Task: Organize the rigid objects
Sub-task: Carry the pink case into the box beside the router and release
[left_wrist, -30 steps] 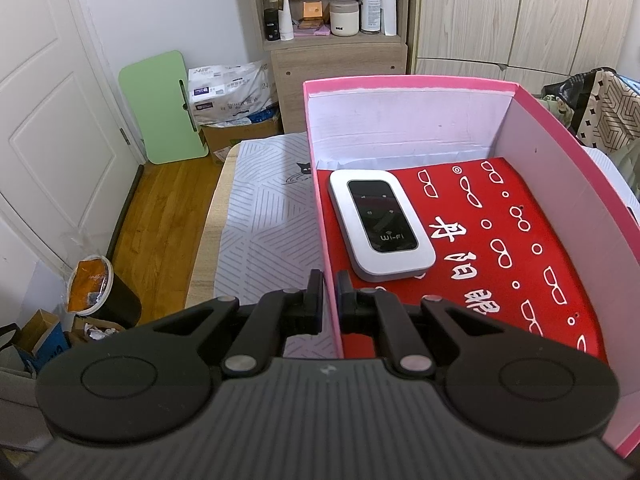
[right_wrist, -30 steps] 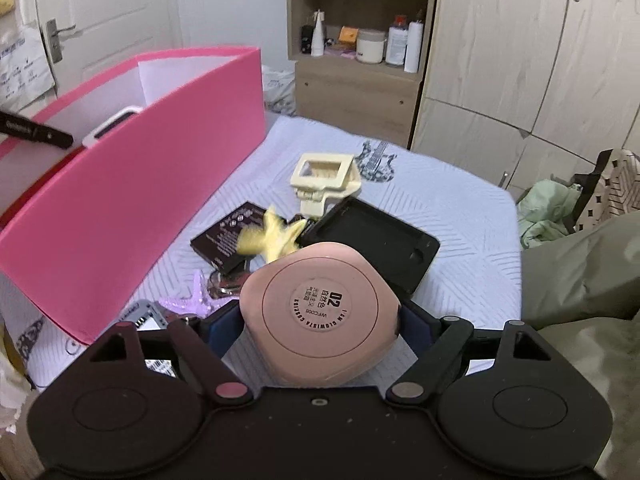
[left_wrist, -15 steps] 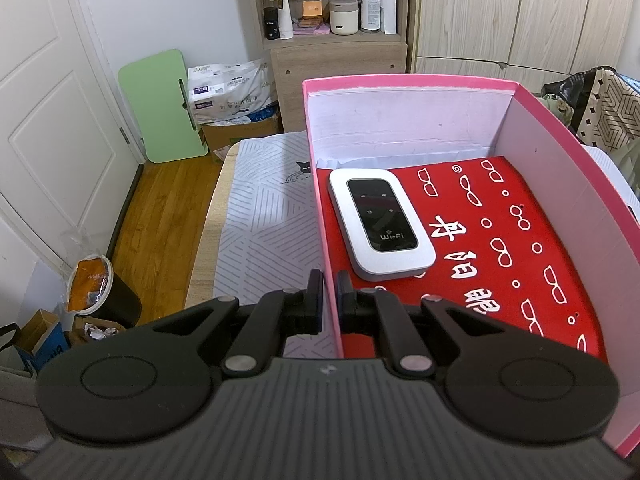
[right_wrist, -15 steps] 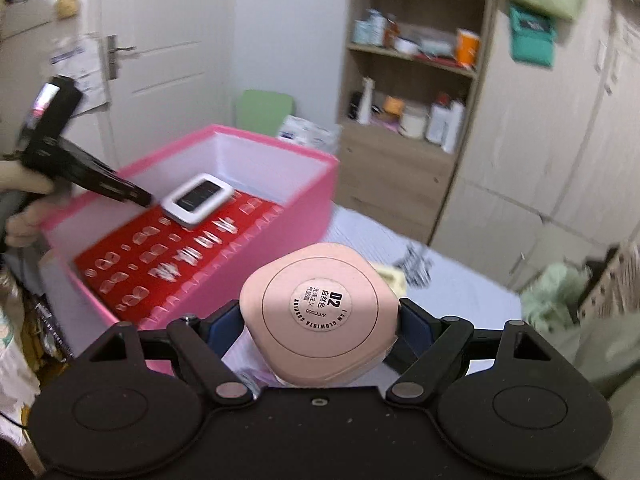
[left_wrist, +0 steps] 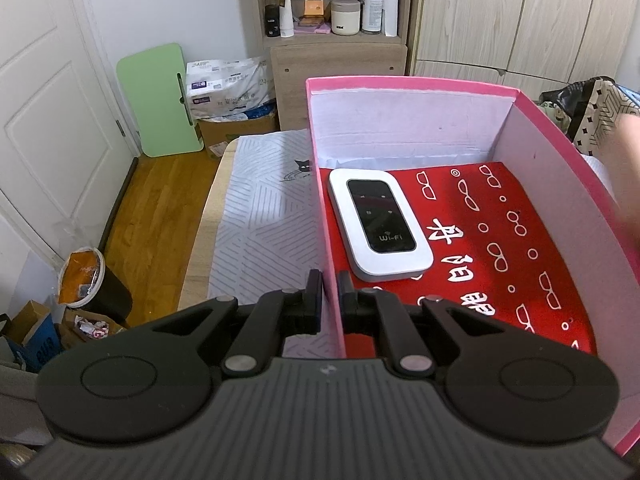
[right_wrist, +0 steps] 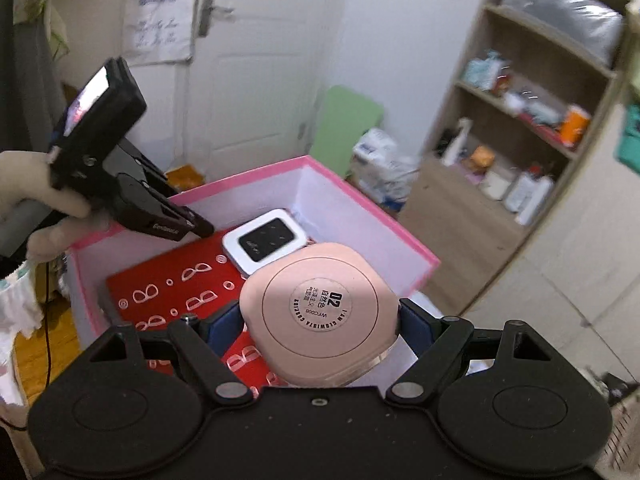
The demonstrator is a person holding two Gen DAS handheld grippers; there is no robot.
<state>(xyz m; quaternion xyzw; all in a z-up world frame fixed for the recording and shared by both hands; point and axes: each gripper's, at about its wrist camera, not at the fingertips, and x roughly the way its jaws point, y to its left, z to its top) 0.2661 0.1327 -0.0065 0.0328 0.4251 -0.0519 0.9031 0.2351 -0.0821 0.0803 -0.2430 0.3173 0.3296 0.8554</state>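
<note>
wi-fi router [left_wrist: 380,224] in box [left_wrist: 400,82], far-left corner; compact [right_wrist: 320,314] above box.

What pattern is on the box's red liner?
White eyeglass outlines, small circles and Chinese characters on the red liner; clearest in the left wrist view.

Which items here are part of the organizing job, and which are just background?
In the job:
- pink cardboard box with red printed liner
- white Wi-Fi router inside it
- rounded pink plastic compact case, shut in the right tool over the box
- left tool, shut on the box wall

Lying about:
- green board
- shelf bottles
- black bin
</note>
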